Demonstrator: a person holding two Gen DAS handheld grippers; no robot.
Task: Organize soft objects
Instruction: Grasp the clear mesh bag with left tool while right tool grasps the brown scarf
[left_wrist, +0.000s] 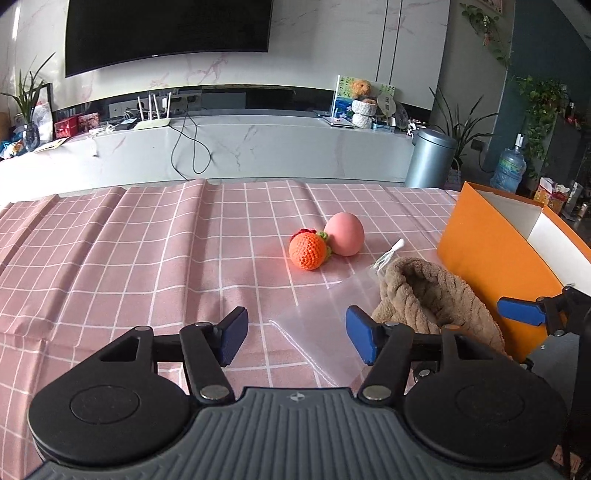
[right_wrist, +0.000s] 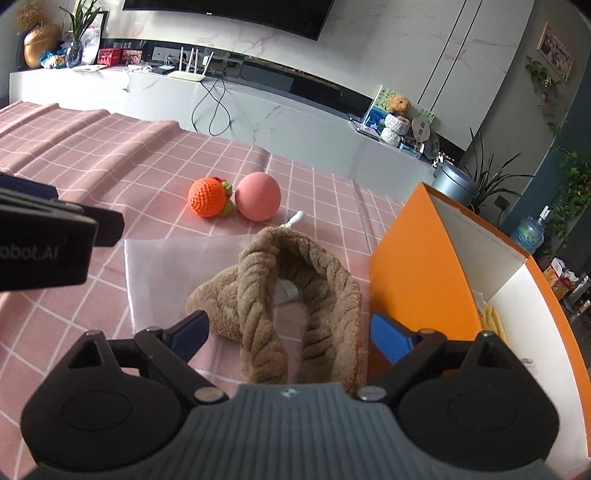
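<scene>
Left gripper (left_wrist: 295, 334): jaws spread wide, nothing between them, hovering over pink checked tablecloth (left_wrist: 129, 258) w/ a clear plastic bag (left_wrist: 325, 325) under its right finger. Right gripper (right_wrist: 290, 334): also wide open, holding nothing, jaws to either side of the near end of the brown knit headband (right_wrist: 295, 291); can't tell if pads touch it.

Landmark = headband. It lies in a loop partly on the plastic bag, just left of the orange box (right_wrist: 417, 266), its right edge up against the box wall. Box is open-topped, white inside, w/ a divider; some pale yellowish item in the near compartment, too hidden to ID. A small white drawstring bit (right_wrist: 295, 219) pokes out just behind the headband's far end. Farther behind the headband, slightly left: pink egg-shaped ball (right_wrist: 258, 196) & orange crochet fruit (right_wrist: 207, 196) touching each other, apart from the headband. Left gripper's body sits left of the headband in the right wrist view.
</scene>
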